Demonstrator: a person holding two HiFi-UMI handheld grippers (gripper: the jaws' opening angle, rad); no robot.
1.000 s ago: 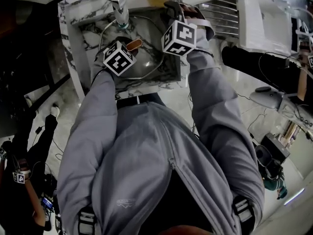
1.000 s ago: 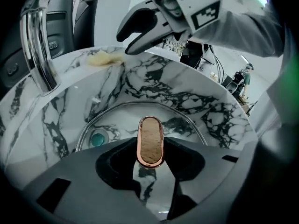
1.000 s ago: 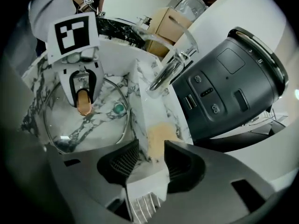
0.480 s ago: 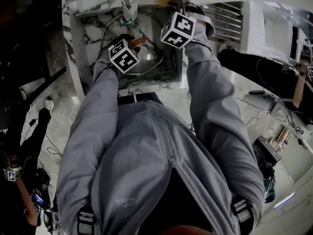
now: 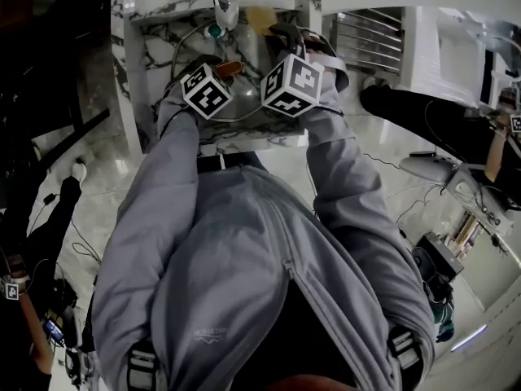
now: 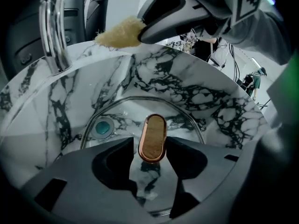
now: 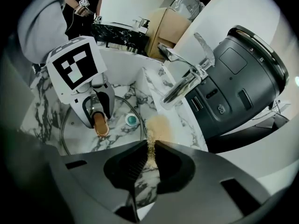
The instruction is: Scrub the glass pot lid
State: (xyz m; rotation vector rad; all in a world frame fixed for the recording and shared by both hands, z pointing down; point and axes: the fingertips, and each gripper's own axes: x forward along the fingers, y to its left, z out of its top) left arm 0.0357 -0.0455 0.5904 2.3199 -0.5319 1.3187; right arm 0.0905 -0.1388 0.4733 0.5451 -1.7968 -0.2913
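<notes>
The glass pot lid [image 6: 184, 121] leans in the marble sink [image 6: 196, 85]. Its oblong wooden knob [image 6: 153, 138] stands between the jaws of my left gripper [image 6: 150, 143]. Those jaws have just been opening: one pad touches the knob and a thin gap shows at the other. My right gripper [image 7: 149, 146] is shut on a yellowish scrubbing sponge [image 7: 158, 124], on which its jaws have just closed. It holds the sponge [image 6: 119, 31] above the sink's far rim, near the tap. In the head view both marker cubes sit close together over the sink, and the knob [image 5: 228, 69] shows beside the left one.
A chrome tap [image 6: 53, 36] rises at the sink's far rim, over a teal drain plug [image 6: 102, 127]. A black appliance [image 7: 243, 78] stands right of the sink. A metal rack [image 5: 370, 27] lies to the right. Another person's arm [image 5: 407, 108] reaches in at the right.
My right gripper has swung in toward the left one with the sponge now pinched in its jaws. The left gripper has stayed at the knob.
</notes>
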